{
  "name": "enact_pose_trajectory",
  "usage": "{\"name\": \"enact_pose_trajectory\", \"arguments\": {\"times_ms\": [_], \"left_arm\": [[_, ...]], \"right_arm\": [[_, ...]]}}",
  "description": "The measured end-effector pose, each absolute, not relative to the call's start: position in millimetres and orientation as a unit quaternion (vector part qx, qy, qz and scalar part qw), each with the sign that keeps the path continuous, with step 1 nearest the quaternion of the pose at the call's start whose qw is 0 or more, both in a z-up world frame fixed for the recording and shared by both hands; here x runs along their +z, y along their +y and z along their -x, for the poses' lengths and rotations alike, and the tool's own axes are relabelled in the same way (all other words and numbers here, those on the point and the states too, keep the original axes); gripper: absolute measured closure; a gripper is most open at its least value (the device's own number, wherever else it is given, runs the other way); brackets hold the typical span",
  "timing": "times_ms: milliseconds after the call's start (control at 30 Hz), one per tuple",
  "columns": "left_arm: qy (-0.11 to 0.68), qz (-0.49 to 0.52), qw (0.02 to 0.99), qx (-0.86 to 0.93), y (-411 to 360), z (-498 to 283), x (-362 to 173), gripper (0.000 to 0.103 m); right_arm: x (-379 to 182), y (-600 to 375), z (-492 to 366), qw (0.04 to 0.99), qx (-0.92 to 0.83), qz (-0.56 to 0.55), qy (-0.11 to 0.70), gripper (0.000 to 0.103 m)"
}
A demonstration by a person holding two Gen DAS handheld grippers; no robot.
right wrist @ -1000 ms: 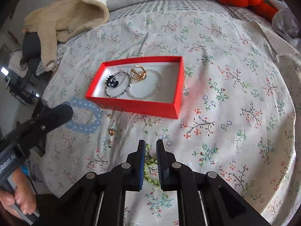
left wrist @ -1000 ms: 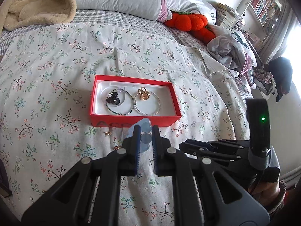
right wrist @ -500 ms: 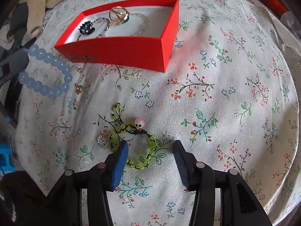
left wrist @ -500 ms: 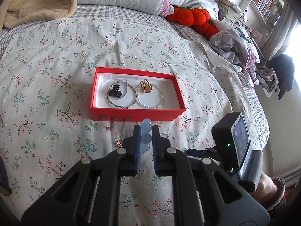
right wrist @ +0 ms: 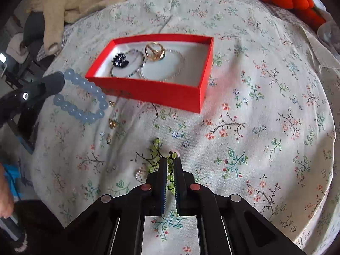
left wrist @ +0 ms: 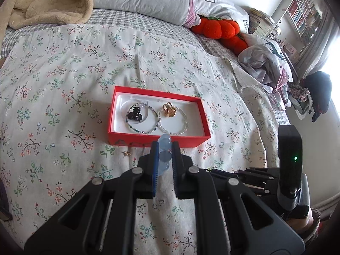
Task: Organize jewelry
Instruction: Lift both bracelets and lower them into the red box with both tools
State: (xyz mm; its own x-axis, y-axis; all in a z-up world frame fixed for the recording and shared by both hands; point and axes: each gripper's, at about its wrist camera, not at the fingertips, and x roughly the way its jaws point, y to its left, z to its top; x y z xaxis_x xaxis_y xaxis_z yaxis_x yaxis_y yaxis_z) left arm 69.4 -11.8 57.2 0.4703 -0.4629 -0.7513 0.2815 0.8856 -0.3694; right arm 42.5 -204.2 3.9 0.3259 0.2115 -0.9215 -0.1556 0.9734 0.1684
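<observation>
right wrist view: the green beaded bracelet with a black cord [right wrist: 170, 170] lies on the floral bedsheet [right wrist: 255, 106], near its front edge, and runs lengthwise up the narrow gap between the jaws of the right gripper [right wrist: 170, 165]. those jaws have just been closing and now stand almost together, pinching the beads; a few green beads spill out past the tips toward the box. the open red cardboard box with a white lining [right wrist: 148, 91] sits straight ahead of the jaws, further up the bed, its long side facing them; it already holds two thin beaded bangles, a gold ring and a small dark clip. so the coming move is probably a lift and a carry forward, over the near red wall. to the left, the left gripper [left wrist: 164, 148] has its jaws closed narrowly on a pale blue bracelet of round translucent beads [right wrist: 85, 97], held just short of the box's near wall, nearer to it than the right. small gold earrings [right wrist: 112, 124] lie loose on the sheet between.
</observation>
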Motion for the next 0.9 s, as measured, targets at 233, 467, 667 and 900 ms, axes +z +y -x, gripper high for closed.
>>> {"name": "enact_pose_trajectory", "arguments": {"times_ms": [233, 467, 667, 900], "left_arm": [[0.441, 0.118, 0.860, -0.226, -12.6, -82.8, 67.8, 0.090], [0.427, 0.170, 0.855, -0.242, -11.6, -106.6, 60.2, 0.090], [0.440, 0.194, 0.846, -0.230, -8.6, -127.1, 35.7, 0.090], [0.453, 0.186, 0.850, -0.196, 5.8, -137.0, 17.8, 0.090]], "right_arm": [[47.1, -212.1, -60.1, 0.842, 0.133, -0.075, 0.518, 0.097], [73.0, -213.4, -79.2, 0.862, 0.136, -0.116, 0.475, 0.097], [72.1, -217.8, -99.8, 0.865, 0.131, -0.143, 0.462, 0.097], [58.8, -201.9, -120.6, 0.862, 0.145, -0.149, 0.463, 0.097]]}}
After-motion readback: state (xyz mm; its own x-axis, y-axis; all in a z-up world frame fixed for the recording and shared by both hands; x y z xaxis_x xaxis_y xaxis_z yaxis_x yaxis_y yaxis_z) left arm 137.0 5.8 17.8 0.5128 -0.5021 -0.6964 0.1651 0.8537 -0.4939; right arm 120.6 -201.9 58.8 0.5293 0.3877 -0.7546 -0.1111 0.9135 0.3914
